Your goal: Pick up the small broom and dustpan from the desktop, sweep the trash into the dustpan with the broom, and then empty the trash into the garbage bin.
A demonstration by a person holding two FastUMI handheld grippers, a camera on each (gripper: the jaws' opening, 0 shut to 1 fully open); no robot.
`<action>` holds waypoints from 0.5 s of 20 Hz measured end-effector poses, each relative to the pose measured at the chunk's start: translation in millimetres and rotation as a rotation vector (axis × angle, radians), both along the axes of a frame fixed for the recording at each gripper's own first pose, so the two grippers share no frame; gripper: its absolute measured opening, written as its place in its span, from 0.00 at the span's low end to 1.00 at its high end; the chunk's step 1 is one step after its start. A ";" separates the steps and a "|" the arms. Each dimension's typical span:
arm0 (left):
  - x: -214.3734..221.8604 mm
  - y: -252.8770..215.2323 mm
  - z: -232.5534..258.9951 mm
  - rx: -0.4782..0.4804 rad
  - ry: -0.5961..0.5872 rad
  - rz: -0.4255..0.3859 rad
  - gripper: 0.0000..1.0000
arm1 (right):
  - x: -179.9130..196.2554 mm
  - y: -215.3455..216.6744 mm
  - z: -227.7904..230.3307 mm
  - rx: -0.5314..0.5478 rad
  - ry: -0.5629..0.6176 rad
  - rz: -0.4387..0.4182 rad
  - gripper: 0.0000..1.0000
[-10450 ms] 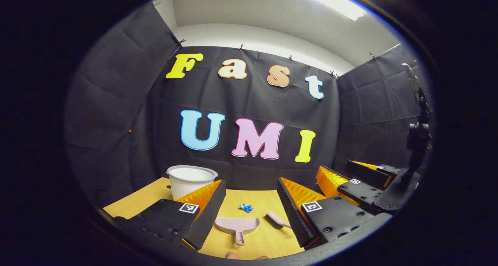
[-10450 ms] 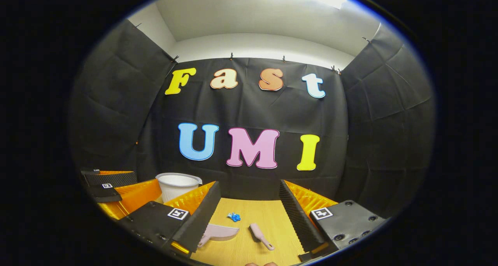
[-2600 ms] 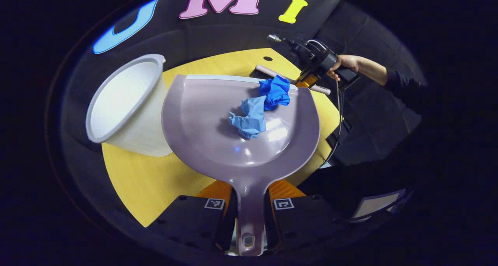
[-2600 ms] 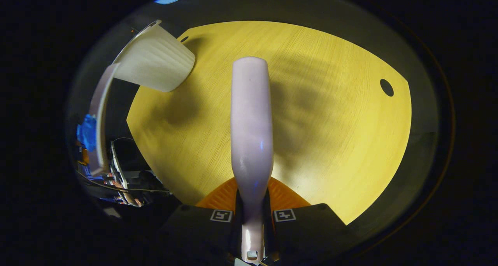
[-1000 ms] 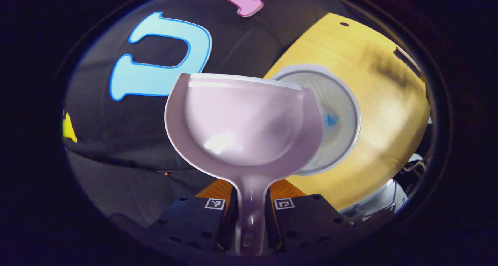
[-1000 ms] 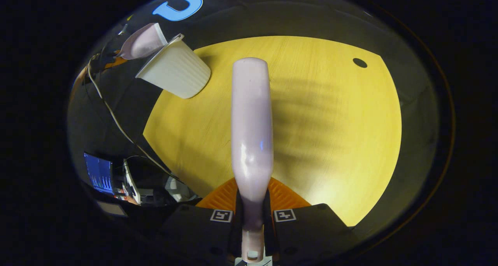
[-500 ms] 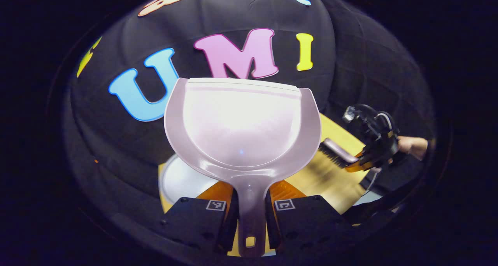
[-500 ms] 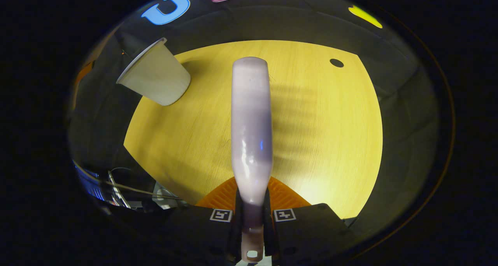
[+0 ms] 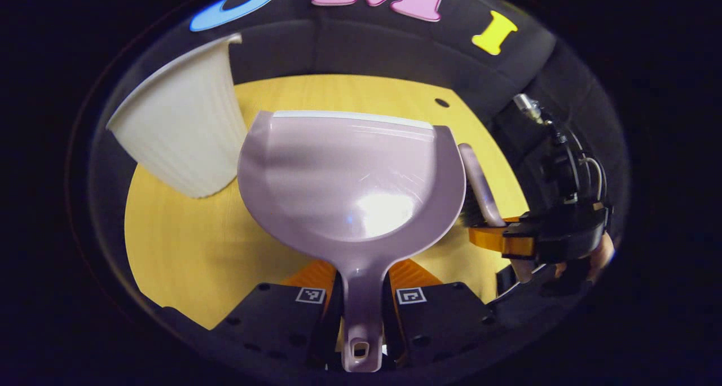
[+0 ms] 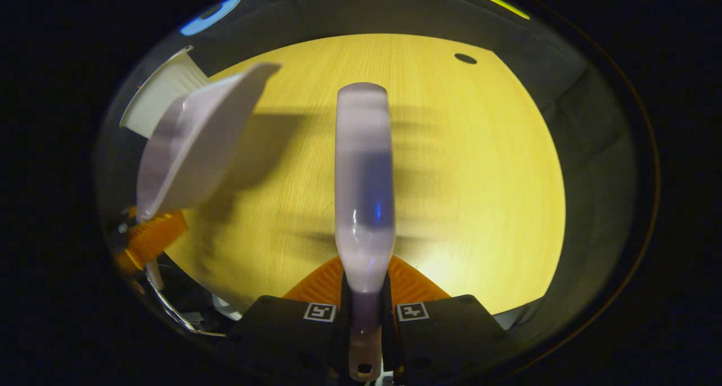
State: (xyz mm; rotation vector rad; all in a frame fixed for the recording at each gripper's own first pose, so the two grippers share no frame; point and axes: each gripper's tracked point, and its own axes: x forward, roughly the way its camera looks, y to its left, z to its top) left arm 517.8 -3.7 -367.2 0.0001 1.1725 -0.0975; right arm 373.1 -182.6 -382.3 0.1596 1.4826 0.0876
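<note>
Above the yellow wood-grain surface (image 9: 186,250), the dustpan (image 9: 350,177) hangs with its handle pinched between the two fingers of the left gripper (image 9: 361,310). It is smooth, glossy, pale mauve plastic, a rounded scoop with a straight front lip, and its pan is empty. In the right gripper view the dustpan (image 10: 192,143) shows edge-on at the left, tilted over the surface (image 10: 479,194). The small broom (image 10: 364,188), the same pale glossy plastic with a long rounded back, is clamped by its handle in the right gripper (image 10: 364,318); in the left gripper view the broom (image 9: 479,183) sits just beside the pan's right rim, held by the right gripper (image 9: 507,236). The garbage bin (image 9: 180,132), a white ribbed tapered tub, stands on the surface to the pan's left.
</note>
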 end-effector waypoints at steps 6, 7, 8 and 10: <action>5.2 -4.4 15.1 -0.008 0.131 0.099 0.30 | 6.7 -21.7 -11.2 -0.016 0.067 0.098 0.24; 5.5 -5.2 19.0 -0.010 0.145 0.111 0.29 | 8.1 -22.4 -11.9 -0.023 0.085 0.089 0.24; 4.4 -5.5 20.7 -0.017 0.158 0.117 0.29 | 10.9 -19.1 -11.8 -0.024 0.090 0.086 0.25; 3.5 -6.0 19.3 -0.025 0.186 0.119 0.29 | 15.3 -18.8 -9.1 -0.031 0.101 0.077 0.25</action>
